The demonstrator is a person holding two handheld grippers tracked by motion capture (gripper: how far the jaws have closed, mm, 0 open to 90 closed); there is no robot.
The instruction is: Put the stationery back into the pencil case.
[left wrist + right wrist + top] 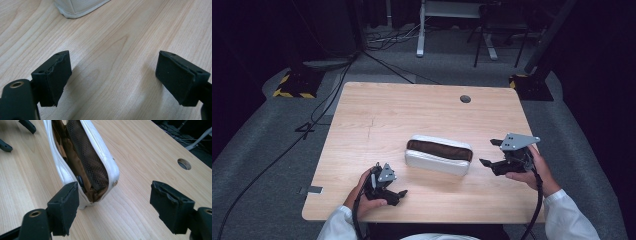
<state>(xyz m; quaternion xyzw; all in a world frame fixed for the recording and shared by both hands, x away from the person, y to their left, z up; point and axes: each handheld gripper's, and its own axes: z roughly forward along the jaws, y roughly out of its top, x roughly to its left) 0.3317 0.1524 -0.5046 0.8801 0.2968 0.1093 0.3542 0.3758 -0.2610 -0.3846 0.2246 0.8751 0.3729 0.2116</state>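
A white pouch (439,155) with a brown lining lies unzipped in the middle of the wooden table (412,110). In the right gripper view the pouch (87,157) shows brown mesh inside. My right gripper (489,152) is open at the pouch's right end, jaws pointing at it and apart from it. Its own view has the right gripper (115,186) with the pouch's end just beyond the left jaw. My left gripper (397,196) rests open on the table in front of the pouch's left end. Bare wood lies between the jaws of the left gripper (112,57); a pouch corner (75,7) lies ahead.
A round cable hole (465,99) sits near the table's far right edge. Dark floor with cables, stand feet and a desk frame (447,20) surrounds the table. The left gripper (16,135) appears far off in the right gripper view.
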